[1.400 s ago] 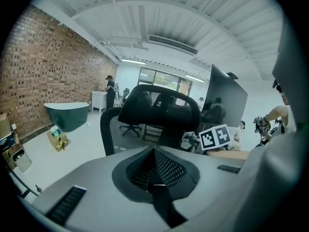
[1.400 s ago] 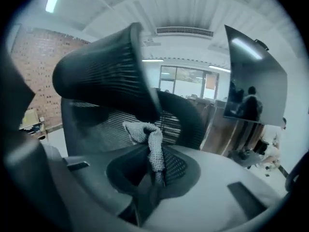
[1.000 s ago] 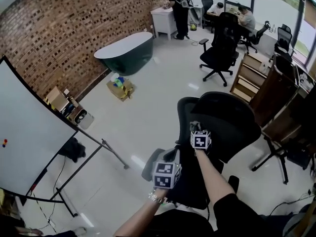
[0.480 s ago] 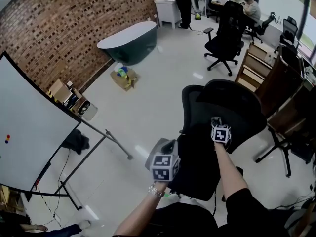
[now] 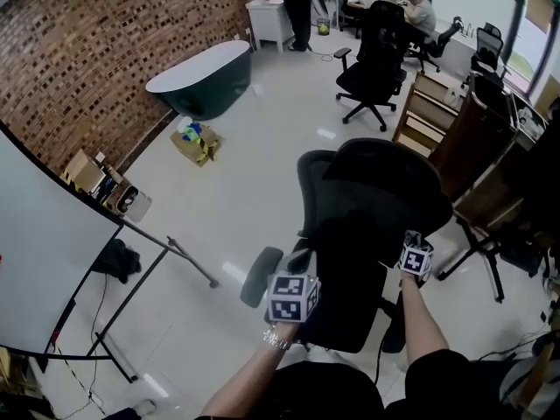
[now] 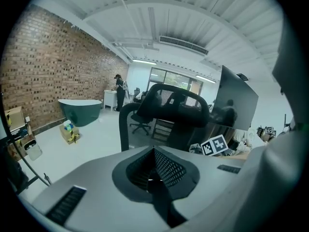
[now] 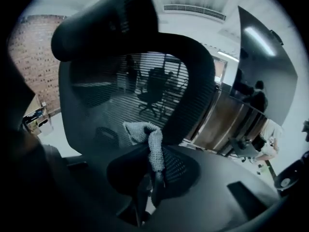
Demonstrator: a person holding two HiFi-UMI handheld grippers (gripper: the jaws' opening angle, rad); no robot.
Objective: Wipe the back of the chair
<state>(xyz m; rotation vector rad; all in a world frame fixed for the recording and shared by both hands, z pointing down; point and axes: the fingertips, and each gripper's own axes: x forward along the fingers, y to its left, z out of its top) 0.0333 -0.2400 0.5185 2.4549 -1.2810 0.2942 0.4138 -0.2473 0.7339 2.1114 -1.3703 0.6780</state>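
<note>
My head camera looks steeply down on the chair from above and behind it. The left tool carries a camera facing along its jaws from a little way back, taking in the chair and the brick wall. The right tool camera, with the cloth right before it, sits close against the mesh back. All three views share the chair.

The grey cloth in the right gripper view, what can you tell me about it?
The grey cloth looks knitted, soft and crumpled. The right gripper is shut on its lower end, so it stands up as a narrow strip, its loose top flopping left. It sits just before the black mesh chair back; whether it touches the mesh is unclear.
</note>
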